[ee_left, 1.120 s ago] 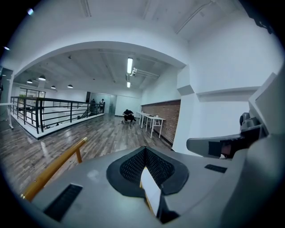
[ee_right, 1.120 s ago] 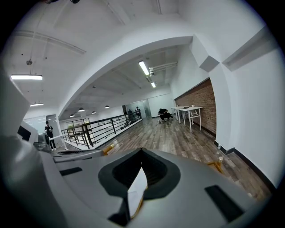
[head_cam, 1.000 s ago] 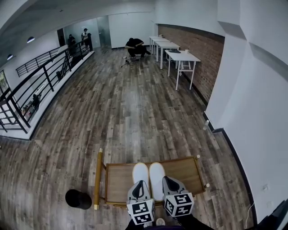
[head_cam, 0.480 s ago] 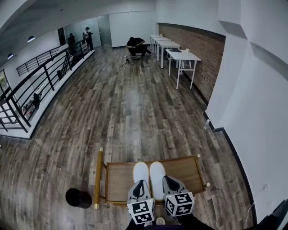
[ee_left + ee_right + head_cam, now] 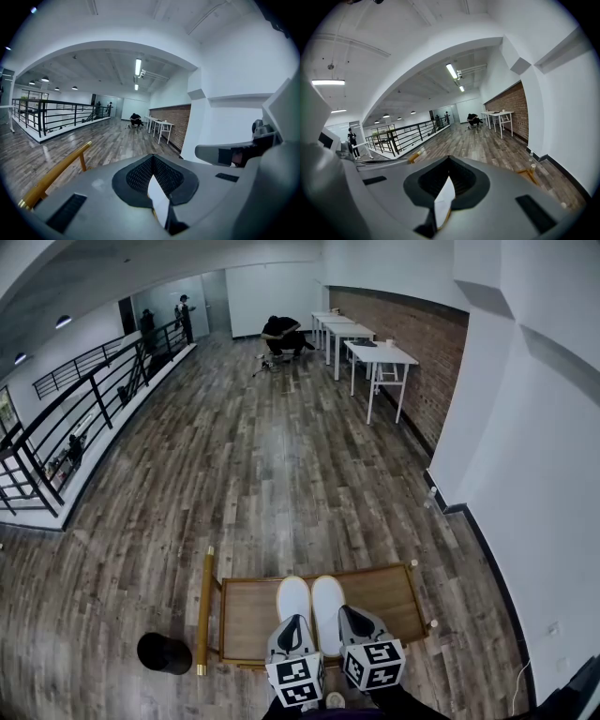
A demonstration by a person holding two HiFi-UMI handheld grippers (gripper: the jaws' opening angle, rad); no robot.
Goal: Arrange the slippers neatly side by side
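Slippers in the head view: left slipper [image 5: 292, 600] and right slipper [image 5: 327, 602] lie touching, toes level, on the wooden rack [image 5: 246, 615], with the left gripper [image 5: 292, 622] and right gripper [image 5: 349, 617] at their heels. Left gripper view: jaws clamped on a thin white edge, seemingly the left slipper's heel. Right gripper view: the same pinch on the right slipper. My worry is that drawing back before opening would drag a heel askew or off the rack's near edge.
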